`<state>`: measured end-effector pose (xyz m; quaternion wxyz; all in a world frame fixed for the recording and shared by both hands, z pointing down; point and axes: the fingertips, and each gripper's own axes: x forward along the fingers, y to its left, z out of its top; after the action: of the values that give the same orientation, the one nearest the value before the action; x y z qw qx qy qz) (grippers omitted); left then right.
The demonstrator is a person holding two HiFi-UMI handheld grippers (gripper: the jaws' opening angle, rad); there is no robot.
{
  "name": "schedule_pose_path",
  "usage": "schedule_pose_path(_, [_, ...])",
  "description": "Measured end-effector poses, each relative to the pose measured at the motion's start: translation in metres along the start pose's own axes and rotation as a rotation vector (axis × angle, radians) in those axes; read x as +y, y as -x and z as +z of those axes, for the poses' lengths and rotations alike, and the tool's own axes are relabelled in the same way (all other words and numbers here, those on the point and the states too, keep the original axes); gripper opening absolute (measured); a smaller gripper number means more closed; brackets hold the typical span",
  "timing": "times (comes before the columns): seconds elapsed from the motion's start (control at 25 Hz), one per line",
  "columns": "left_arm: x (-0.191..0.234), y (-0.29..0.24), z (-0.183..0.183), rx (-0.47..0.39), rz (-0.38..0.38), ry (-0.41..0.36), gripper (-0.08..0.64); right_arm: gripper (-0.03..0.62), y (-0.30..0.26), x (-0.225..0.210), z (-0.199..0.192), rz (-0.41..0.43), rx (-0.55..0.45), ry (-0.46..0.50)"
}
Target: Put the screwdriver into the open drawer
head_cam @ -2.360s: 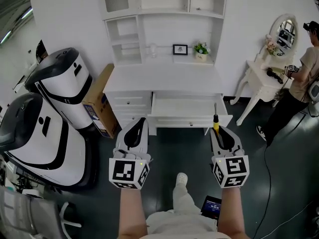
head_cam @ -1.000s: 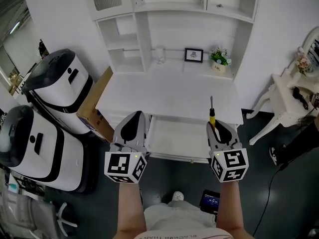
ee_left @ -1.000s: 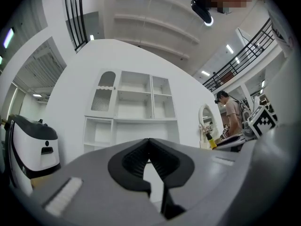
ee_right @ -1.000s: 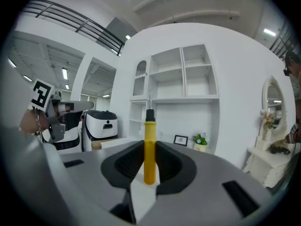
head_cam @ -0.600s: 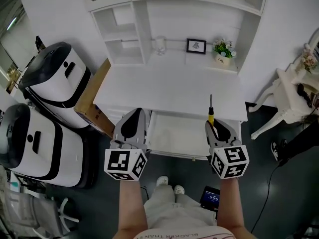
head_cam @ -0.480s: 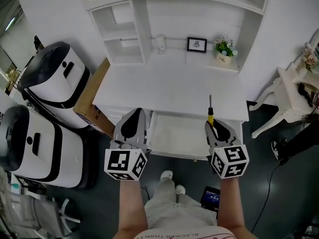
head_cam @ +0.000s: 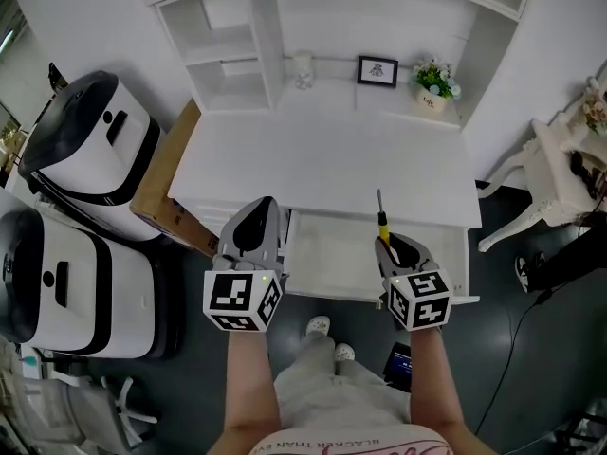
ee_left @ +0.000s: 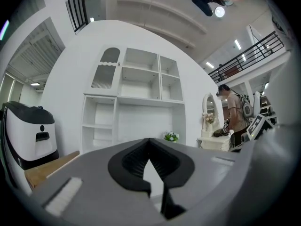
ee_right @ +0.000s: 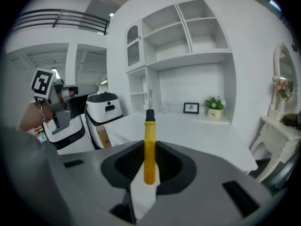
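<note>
As we scan from the left, two white-and-black machines [head_cam: 90,145] stand on the dark floor [head_cam: 531,349], and a cardboard box [head_cam: 163,186] sits between them and the white desk [head_cam: 332,154], right beside the desk's left side. Next comes the left gripper [head_cam: 263,207], held in front of the desk's left part, over the closed small drawers and just beside the open drawer [head_cam: 327,252]. In the left gripper view its jaws meet at the tips with nothing between them, so we log it clenched and empty. The open drawer is pulled out from under the desk top's middle and right, white inside. The right gripper [head_cam: 389,247] hangs over the drawer's right part, pointing toward the desk, and its jaws are clamped on the yellow handle of the screwdriver [head_cam: 382,224]. The handle sticks out past the jaw tips, then a black collar, then the metal shaft, whose tip reaches the desk top's front edge in the head view. So the screwdriver is in the right gripper only, above the drawer, not lying in it. At the back of the desk top, left to right: a glass jar [head_cam: 302,67], a framed picture [head_cam: 377,70], a potted plant [head_cam: 434,79]. Far right, a white side table [head_cam: 560,173]
</note>
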<state>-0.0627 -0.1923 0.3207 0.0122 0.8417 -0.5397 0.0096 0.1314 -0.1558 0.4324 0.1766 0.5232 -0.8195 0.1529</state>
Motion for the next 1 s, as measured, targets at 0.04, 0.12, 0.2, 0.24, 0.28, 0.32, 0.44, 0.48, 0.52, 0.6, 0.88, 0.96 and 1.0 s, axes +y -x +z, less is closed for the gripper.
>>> schedule_pose_path(0.04, [0.003,-0.003,-0.003,0.006,0.0,0.004,0.009,0.08,-0.006,0.001,-0.005,0.004,0.019,-0.003])
schedule_pose_path(0.12, [0.008,-0.009,-0.009,0.018,-0.002,0.014,0.009,0.08,-0.017,0.001,-0.014,0.011,0.055,-0.009])
schedule_pose_path(0.2, [0.013,-0.014,-0.015,0.029,-0.004,0.022,0.009,0.08,-0.026,0.002,-0.022,0.024,0.093,-0.012])
schedule_pose_path(0.24, [0.015,-0.016,-0.018,0.034,-0.004,0.026,0.009,0.08,-0.03,0.003,-0.026,0.032,0.112,-0.011])
schedule_pose_path(0.28, [0.017,-0.018,-0.021,0.038,-0.004,0.03,0.009,0.08,-0.033,0.004,-0.03,0.04,0.131,-0.008])
schedule_pose_path(0.32, [0.019,-0.021,-0.023,0.04,-0.003,0.035,0.009,0.08,-0.037,0.004,-0.035,0.045,0.15,-0.006])
schedule_pose_path(0.44, [0.025,-0.027,-0.029,0.043,0.001,0.051,0.009,0.08,-0.048,0.005,-0.047,0.054,0.207,-0.012])
schedule_pose_path(0.48, [0.027,-0.029,-0.031,0.044,0.002,0.054,0.009,0.08,-0.052,0.005,-0.05,0.059,0.225,-0.016])
schedule_pose_path(0.52, [0.028,-0.031,-0.033,0.047,0.003,0.057,0.009,0.08,-0.056,0.006,-0.054,0.066,0.241,-0.019])
schedule_pose_path(0.6, [0.031,-0.036,-0.037,0.054,0.001,0.063,0.009,0.08,-0.064,0.008,-0.063,0.082,0.273,-0.019])
schedule_pose_path(0.88, [0.043,-0.049,-0.054,0.084,0.0,0.078,0.009,0.08,-0.09,0.011,-0.1,0.114,0.402,-0.021])
schedule_pose_path(0.96, [0.047,-0.052,-0.06,0.094,0.001,0.084,0.009,0.08,-0.097,0.011,-0.11,0.114,0.437,-0.022])
schedule_pose_path(1.0, [0.048,-0.054,-0.063,0.1,0.001,0.087,0.009,0.08,-0.1,0.011,-0.115,0.117,0.453,-0.024])
